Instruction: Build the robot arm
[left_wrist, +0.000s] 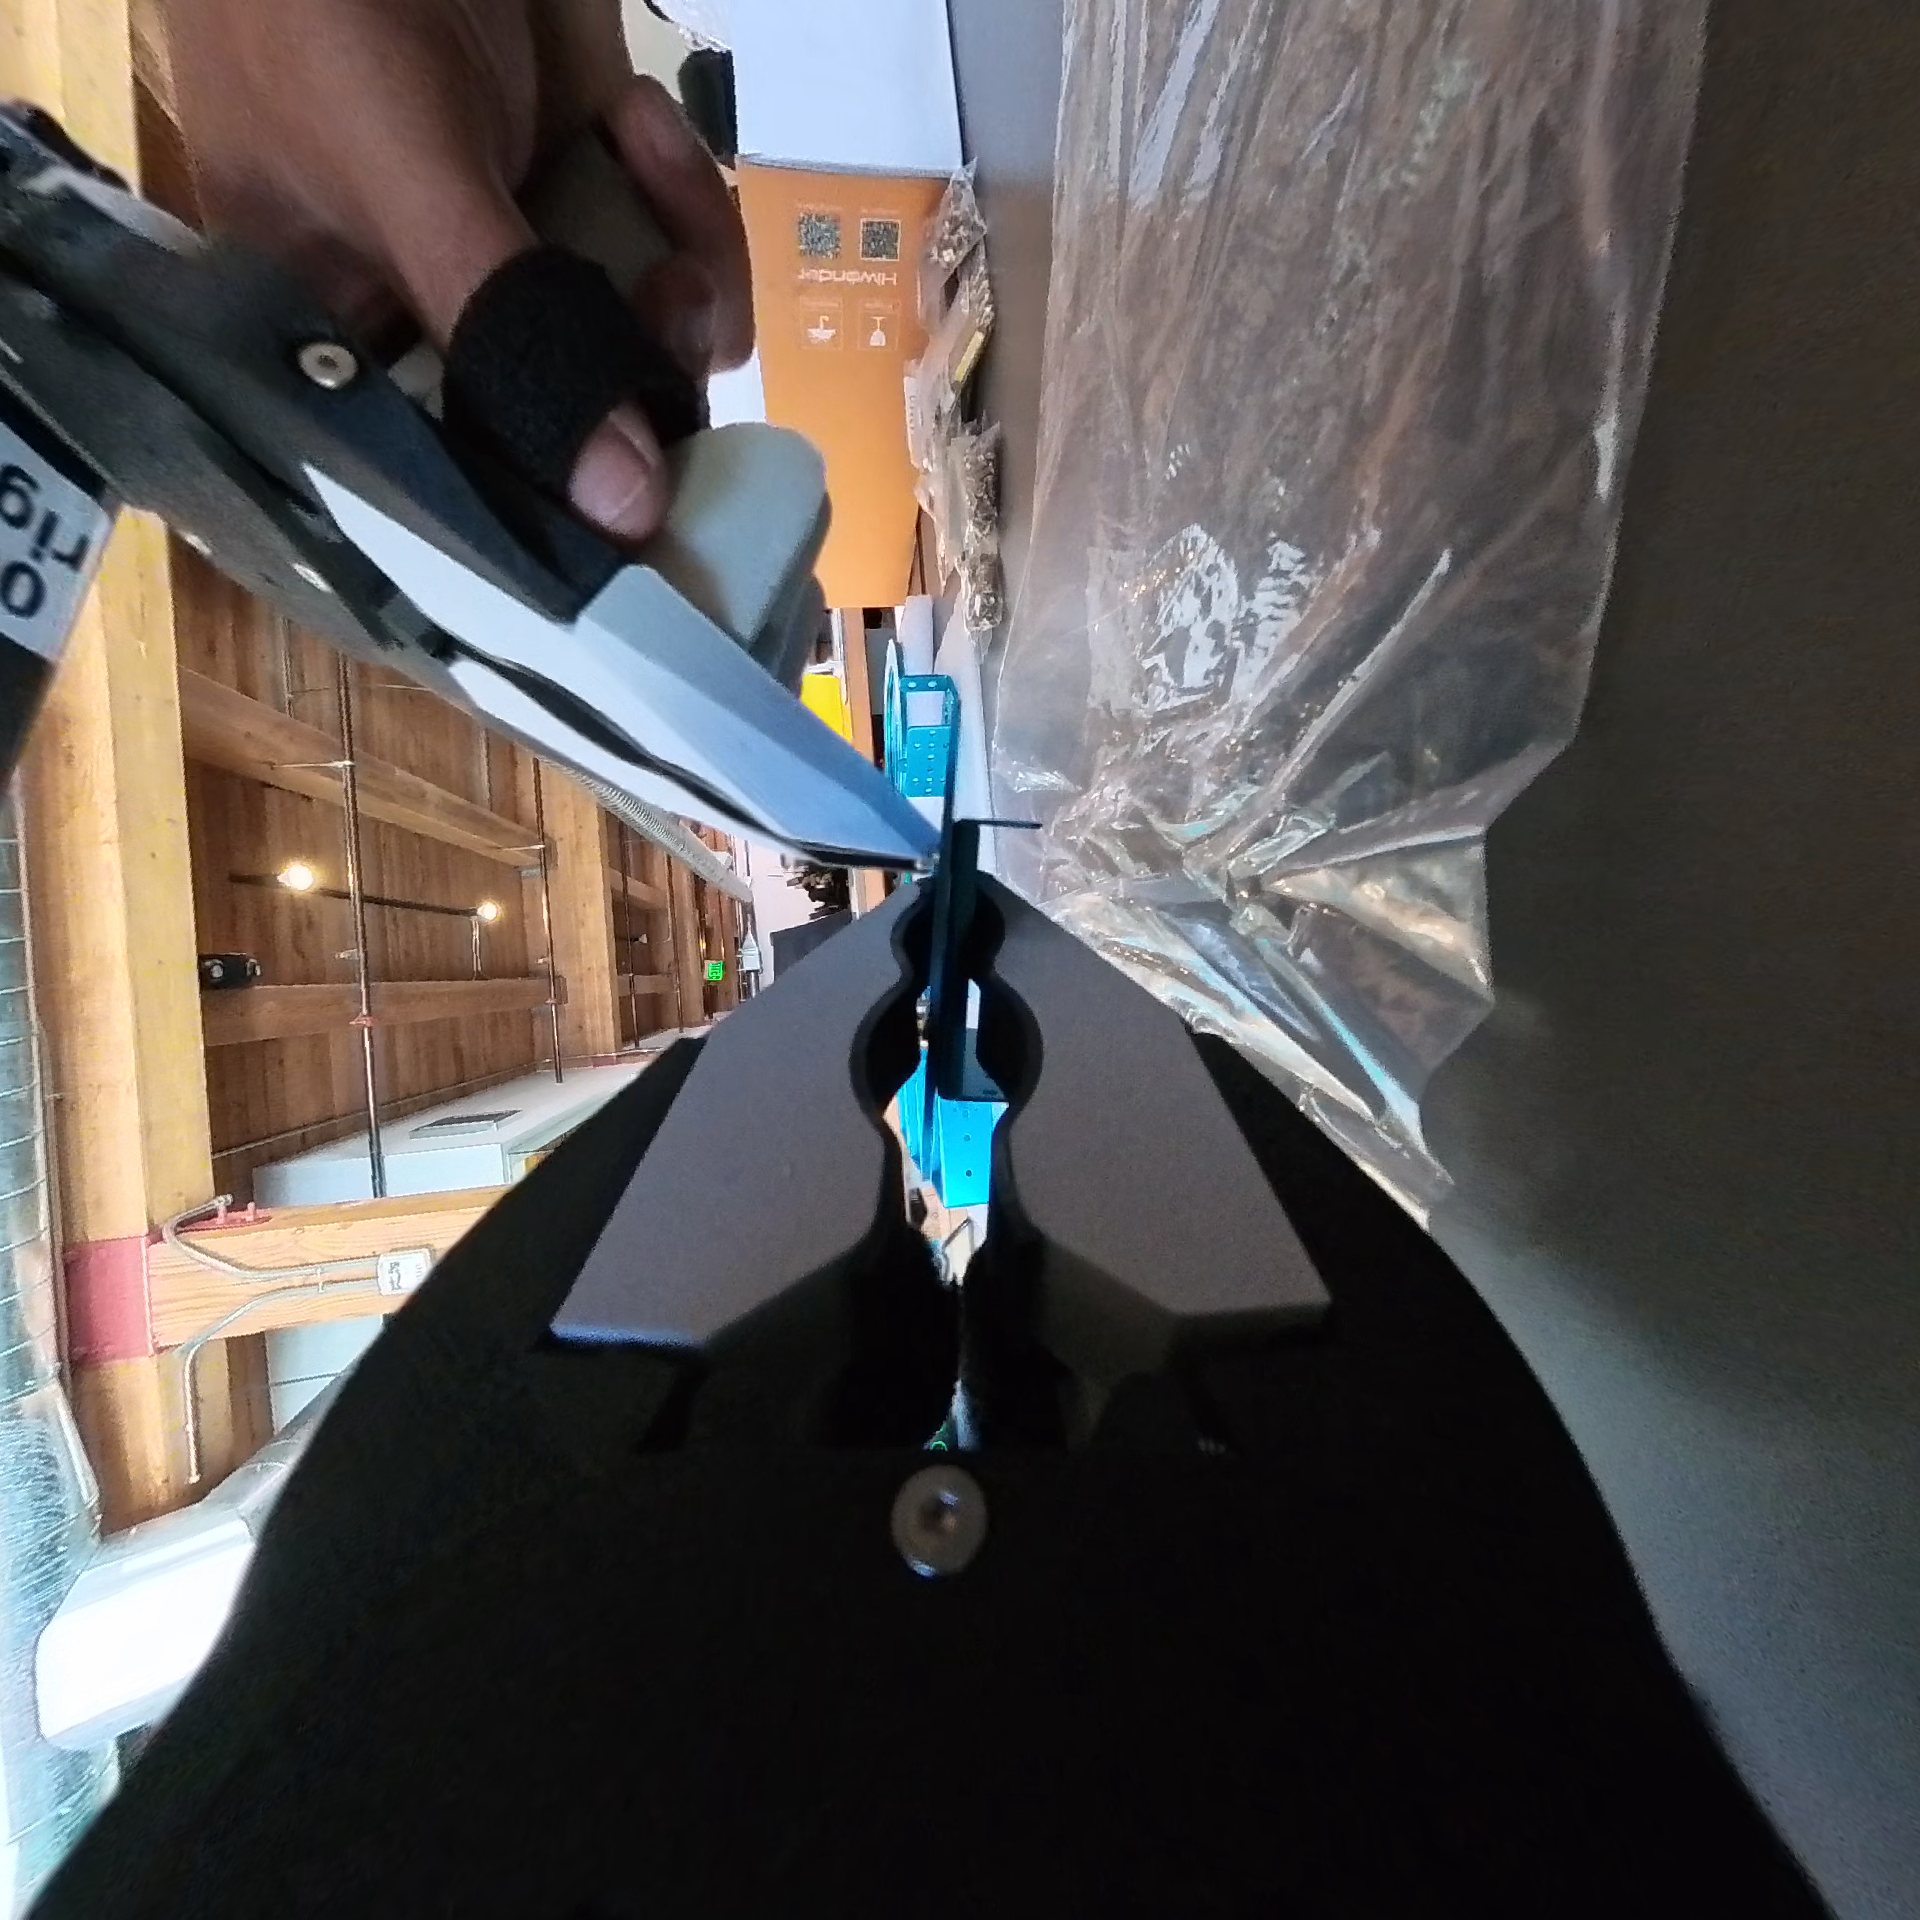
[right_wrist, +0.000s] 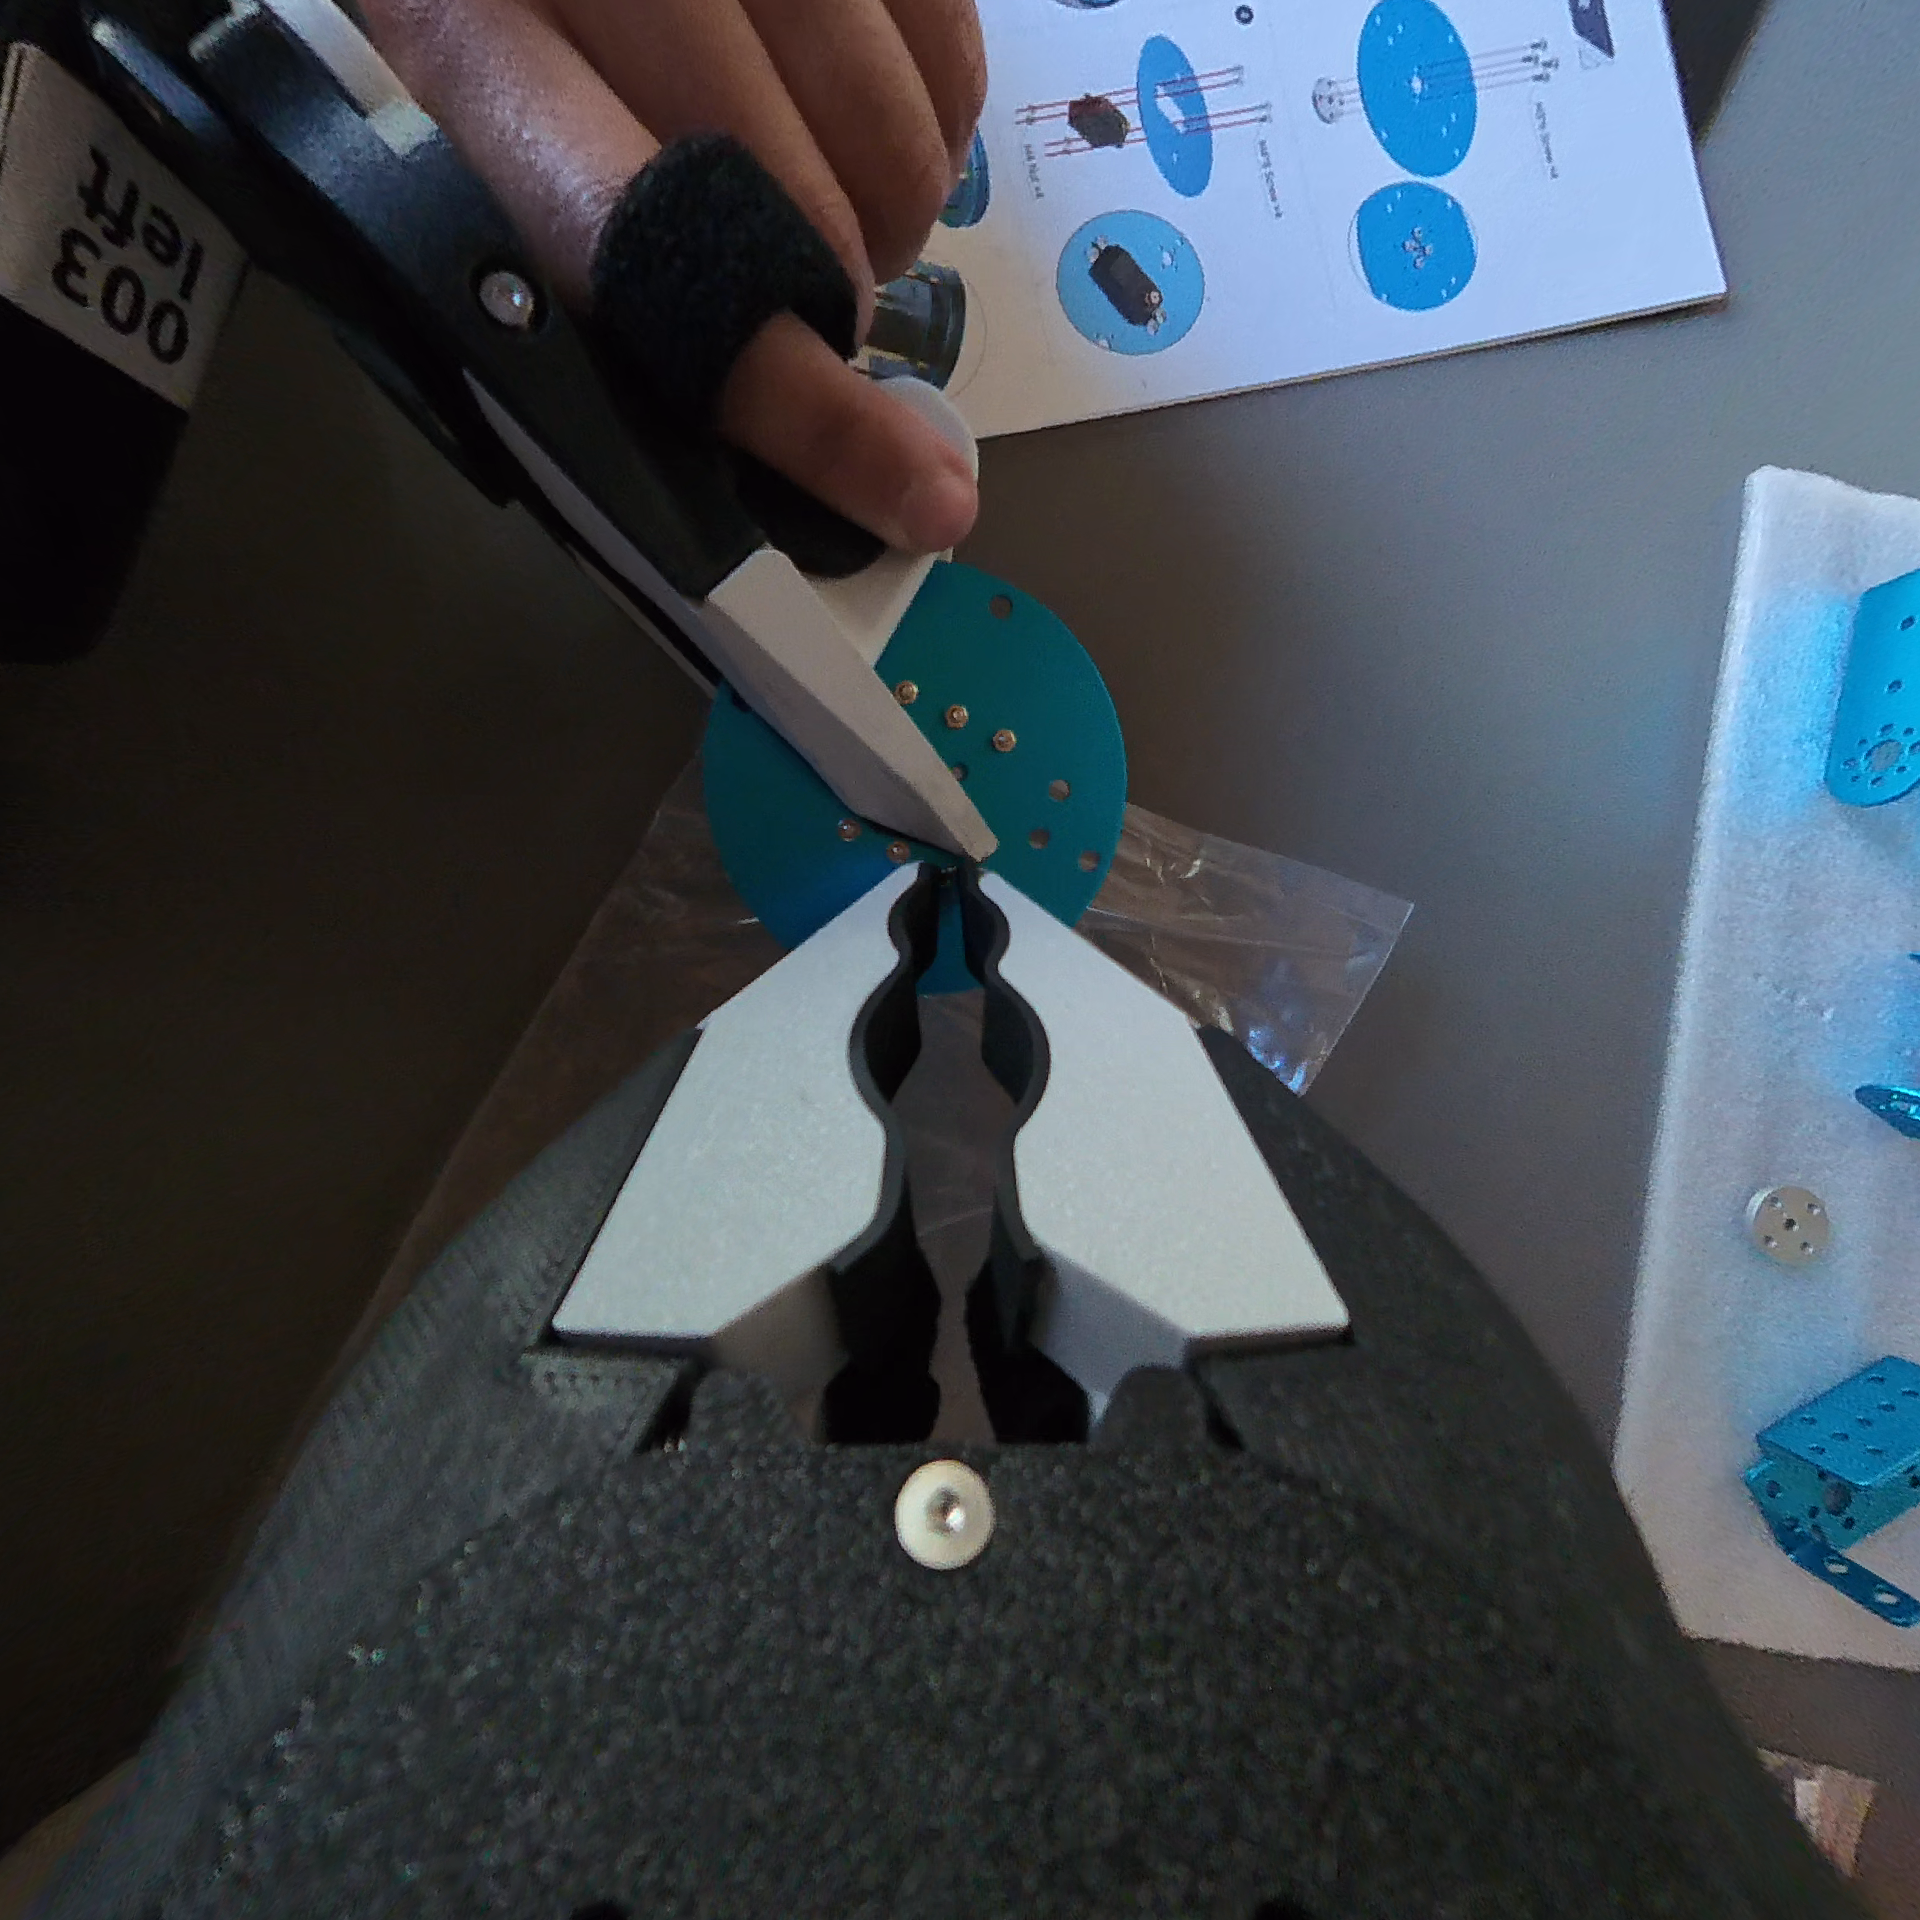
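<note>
Your left gripper (left_wrist: 951, 883) has its jaws clamped on the edge of the blue round plate (left_wrist: 954, 940), which shows edge-on in the left wrist view as a thin dark strip between the fingertips. In the right wrist view the same blue round plate (right_wrist: 997, 727) faces the camera, pierced with small holes and carrying several brass studs (right_wrist: 956, 715). Your right gripper (right_wrist: 948, 871) has its jaws drawn together at the tips, right at the plate's lower part where a small dark item sits; whether they pinch that item or only meet there, you cannot tell from here. The left gripper (right_wrist: 982, 844) crosses in from the upper left of that view, its white finger lying over the plate's face. A clear plastic bag (right_wrist: 1247, 935) lies just behind the plate on the grey table (right_wrist: 1351, 623). To the right sits a white foam sheet (right_wrist: 1766, 935) bearing blue metal brackets (right_wrist: 1839, 1455) and a small silver hub (right_wrist: 1787, 1226). An instruction sheet (right_wrist: 1299, 260) lies farther off. In the left wrist view, an orange box (left_wrist: 842, 364) stands beyond.
</note>
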